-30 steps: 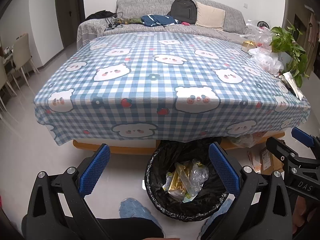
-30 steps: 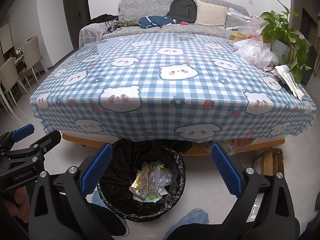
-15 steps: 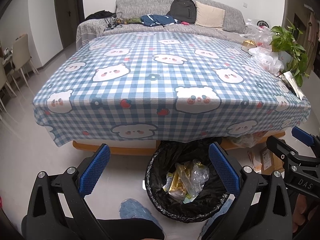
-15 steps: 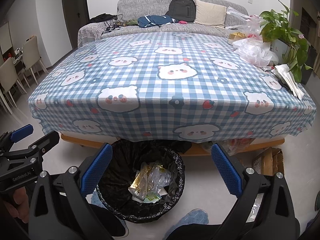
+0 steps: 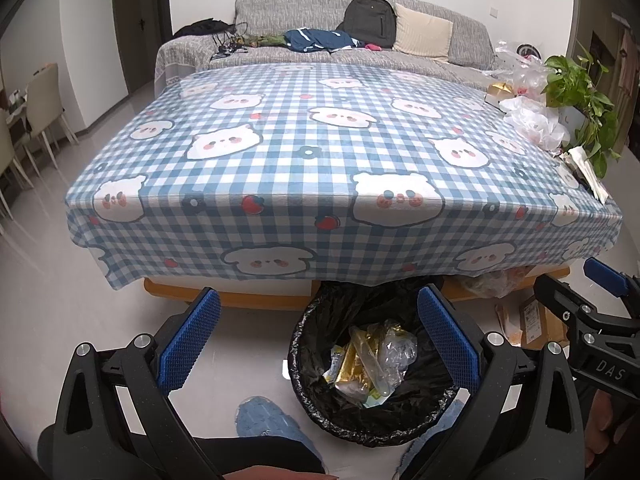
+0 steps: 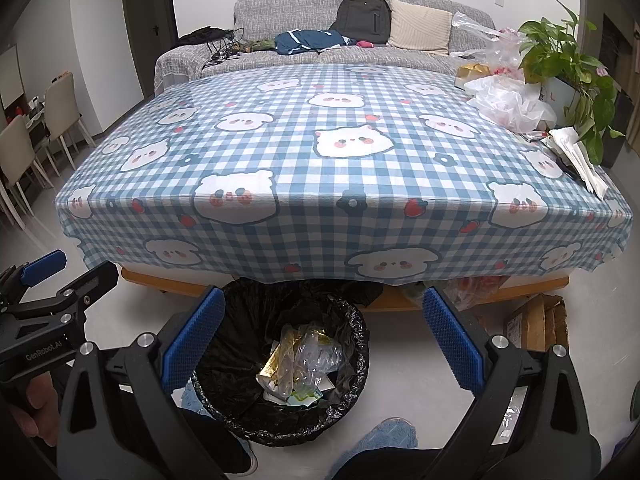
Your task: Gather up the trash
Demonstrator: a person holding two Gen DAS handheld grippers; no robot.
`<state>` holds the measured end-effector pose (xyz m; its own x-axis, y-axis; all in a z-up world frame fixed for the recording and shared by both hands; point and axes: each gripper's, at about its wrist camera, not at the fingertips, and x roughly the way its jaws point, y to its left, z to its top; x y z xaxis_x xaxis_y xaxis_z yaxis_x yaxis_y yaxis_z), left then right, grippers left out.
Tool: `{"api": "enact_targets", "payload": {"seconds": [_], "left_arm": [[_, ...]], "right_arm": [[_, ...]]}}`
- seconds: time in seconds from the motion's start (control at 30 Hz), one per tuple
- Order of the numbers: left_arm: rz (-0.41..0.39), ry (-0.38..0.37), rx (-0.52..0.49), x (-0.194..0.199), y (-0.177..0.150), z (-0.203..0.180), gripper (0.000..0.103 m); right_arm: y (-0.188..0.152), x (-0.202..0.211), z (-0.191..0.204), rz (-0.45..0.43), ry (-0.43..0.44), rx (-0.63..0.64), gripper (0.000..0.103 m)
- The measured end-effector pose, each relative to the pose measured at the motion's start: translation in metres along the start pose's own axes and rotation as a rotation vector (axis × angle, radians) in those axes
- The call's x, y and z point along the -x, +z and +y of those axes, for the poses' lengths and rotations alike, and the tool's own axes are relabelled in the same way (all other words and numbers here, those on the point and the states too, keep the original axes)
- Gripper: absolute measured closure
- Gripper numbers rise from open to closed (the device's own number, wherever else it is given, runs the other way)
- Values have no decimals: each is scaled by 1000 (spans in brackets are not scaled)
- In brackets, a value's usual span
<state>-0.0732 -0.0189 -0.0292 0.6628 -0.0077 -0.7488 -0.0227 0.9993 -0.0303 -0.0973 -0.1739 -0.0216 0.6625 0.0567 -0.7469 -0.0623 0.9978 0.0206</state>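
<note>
A bin lined with a black bag stands on the floor at the table's front edge. Gold and clear wrappers lie inside it. My left gripper is open and empty above the bin, held in front of the table. My right gripper is open and empty over the bin too. Each gripper shows at the edge of the other's view: the right one in the left wrist view, the left one in the right wrist view.
The table wears a blue checked bear cloth. Plastic bags, papers and a potted plant sit at its right edge. A cardboard box lies on the floor right. A sofa stands behind.
Both views have drifted slightly; the grippers stay open and empty over the bin.
</note>
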Motion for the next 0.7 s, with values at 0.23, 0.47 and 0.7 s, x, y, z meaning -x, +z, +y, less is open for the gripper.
{"api": "enact_targets", "payload": {"seconds": [0.23, 0.47, 0.7], "left_arm": [[-9, 2, -8, 1, 0, -3, 6], [-12, 19, -23, 1, 1, -5, 6], [-2, -1, -3, -1, 3, -2, 6]], "right_arm": [[0, -1, -1, 1, 0, -1, 8], [0, -2, -1, 2, 1, -1, 8], [-1, -4, -4, 2, -1, -2, 8]]}}
